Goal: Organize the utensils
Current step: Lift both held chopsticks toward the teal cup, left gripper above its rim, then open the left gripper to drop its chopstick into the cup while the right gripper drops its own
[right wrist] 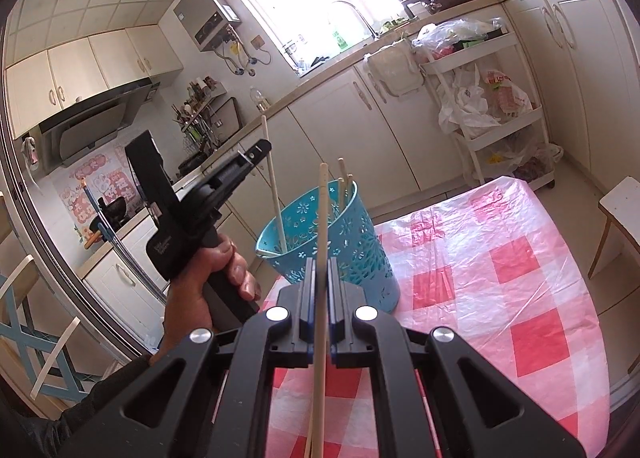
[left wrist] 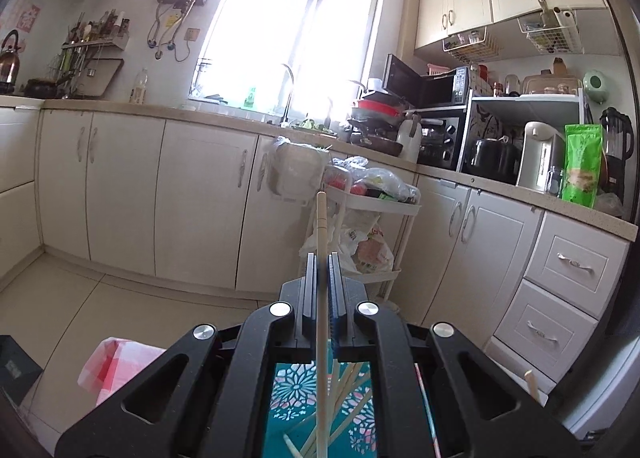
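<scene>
My left gripper [left wrist: 321, 258] is shut on a pale wooden chopstick [left wrist: 321, 226] held upright. Below it, between the arms, shows the inside of the teal cut-out holder [left wrist: 292, 390] with several chopsticks in it. In the right wrist view the left gripper [right wrist: 256, 152] holds its chopstick [right wrist: 273, 186] with the lower end inside the teal holder [right wrist: 360, 254], which stands on the table at the far left edge. My right gripper [right wrist: 321, 262] is shut on another chopstick [right wrist: 322, 210], just in front of the holder.
The table has a pink and white checked plastic cloth [right wrist: 480, 278]. A white trolley [right wrist: 508, 98] with bags stands by the cabinets. A white stool [right wrist: 620, 210] is at the right. Kitchen counters [left wrist: 200, 114] run behind.
</scene>
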Demonstrator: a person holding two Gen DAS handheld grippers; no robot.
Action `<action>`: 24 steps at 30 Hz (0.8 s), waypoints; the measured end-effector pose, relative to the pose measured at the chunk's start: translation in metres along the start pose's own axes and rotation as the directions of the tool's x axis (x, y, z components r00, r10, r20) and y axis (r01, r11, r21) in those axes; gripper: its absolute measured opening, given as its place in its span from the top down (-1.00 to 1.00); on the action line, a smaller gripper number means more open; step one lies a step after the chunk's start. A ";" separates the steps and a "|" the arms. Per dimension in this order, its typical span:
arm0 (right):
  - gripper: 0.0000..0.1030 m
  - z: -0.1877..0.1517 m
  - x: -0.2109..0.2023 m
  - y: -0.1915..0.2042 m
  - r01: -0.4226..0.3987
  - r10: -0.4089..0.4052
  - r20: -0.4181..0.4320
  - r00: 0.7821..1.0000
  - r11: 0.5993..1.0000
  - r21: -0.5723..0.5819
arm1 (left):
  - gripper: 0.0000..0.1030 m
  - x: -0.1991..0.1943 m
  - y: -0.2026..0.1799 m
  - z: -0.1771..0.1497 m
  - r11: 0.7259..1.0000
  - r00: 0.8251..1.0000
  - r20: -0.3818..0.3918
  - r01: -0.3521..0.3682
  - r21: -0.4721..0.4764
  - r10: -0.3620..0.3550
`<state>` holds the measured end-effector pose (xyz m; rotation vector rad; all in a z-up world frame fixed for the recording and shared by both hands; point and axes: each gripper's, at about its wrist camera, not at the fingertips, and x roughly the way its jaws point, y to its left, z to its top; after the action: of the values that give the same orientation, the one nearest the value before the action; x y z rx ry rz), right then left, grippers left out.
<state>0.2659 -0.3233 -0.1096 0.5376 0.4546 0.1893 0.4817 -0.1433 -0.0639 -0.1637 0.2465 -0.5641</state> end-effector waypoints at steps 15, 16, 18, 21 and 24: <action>0.88 0.018 0.008 0.020 0.011 -0.008 0.048 0.999 0.998 -0.054 | 0.90 -0.023 -0.012 0.000 0.999 0.998 -0.062 0.020 0.031 -0.018; 0.88 0.020 0.010 0.022 0.011 -0.008 0.053 0.999 0.998 -0.061 | 0.90 -0.024 -0.012 0.001 0.999 0.998 -0.063 0.021 0.028 -0.019; 0.88 0.027 0.013 0.024 0.008 -0.004 0.062 0.998 0.998 -0.064 | 0.90 -0.026 -0.013 0.001 0.999 0.998 -0.066 0.022 0.029 -0.020; 0.88 0.041 0.023 0.028 -0.003 0.008 0.084 0.996 0.998 -0.058 | 0.90 -0.031 -0.014 0.001 0.999 0.997 -0.079 0.026 0.038 -0.023; 0.88 0.059 0.035 0.033 -0.015 0.022 0.118 0.993 0.998 -0.059 | 0.90 -0.040 -0.011 0.003 0.999 0.996 -0.092 0.022 0.028 -0.019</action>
<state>0.3225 -0.3118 -0.0598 0.4935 0.3280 0.1871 0.4440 -0.1297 -0.0516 -0.1121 0.3260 -0.5958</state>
